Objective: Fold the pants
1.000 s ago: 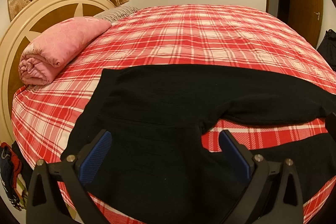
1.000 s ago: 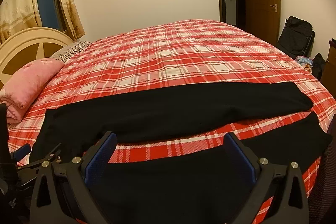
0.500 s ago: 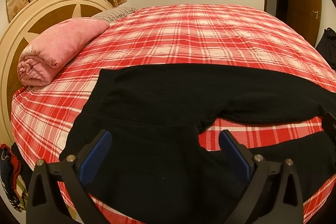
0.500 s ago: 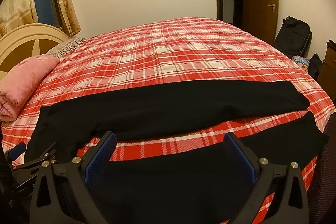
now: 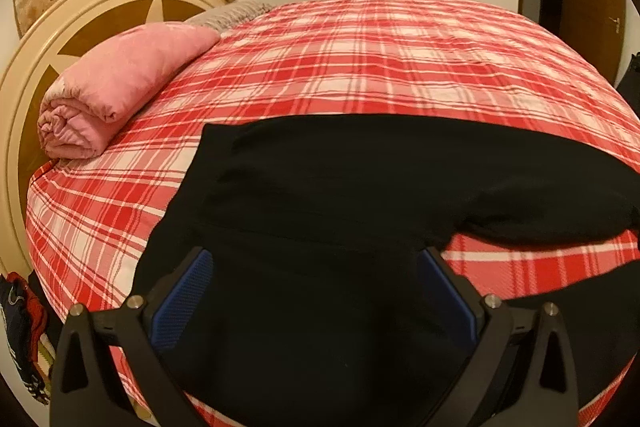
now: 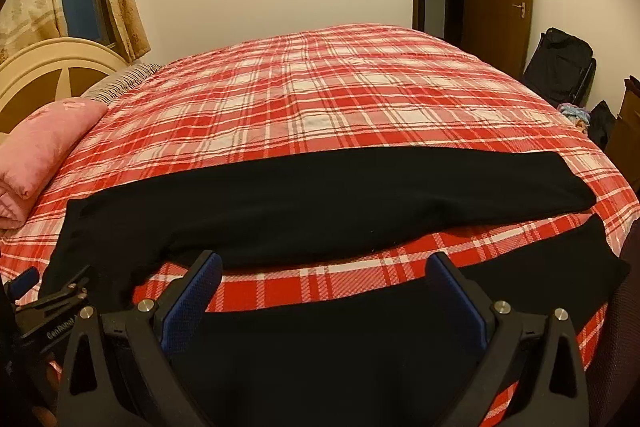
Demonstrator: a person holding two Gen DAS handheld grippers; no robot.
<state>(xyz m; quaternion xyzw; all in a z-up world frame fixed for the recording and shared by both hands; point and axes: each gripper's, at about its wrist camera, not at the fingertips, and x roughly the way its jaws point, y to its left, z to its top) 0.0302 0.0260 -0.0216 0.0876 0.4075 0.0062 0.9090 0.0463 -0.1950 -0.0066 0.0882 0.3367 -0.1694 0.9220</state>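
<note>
Both grippers, left [image 5: 316,291] and right [image 6: 324,293], hover spread and empty over limp, soft pants [image 6: 320,199]; best gripped at the near leg's edge.

Left tool [image 5: 316,259] spread wide above black pants [image 5: 340,187] on plaid bed [image 5: 360,67]

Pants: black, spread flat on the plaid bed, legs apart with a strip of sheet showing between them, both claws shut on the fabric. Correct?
Not quite: neither claw is shut. The left claw and right claw are both open above the black pants, gripping nothing, as each wrist view shows. The rest holds: the pants lie spread on the plaid bed with a strip of sheet between the legs.
</note>
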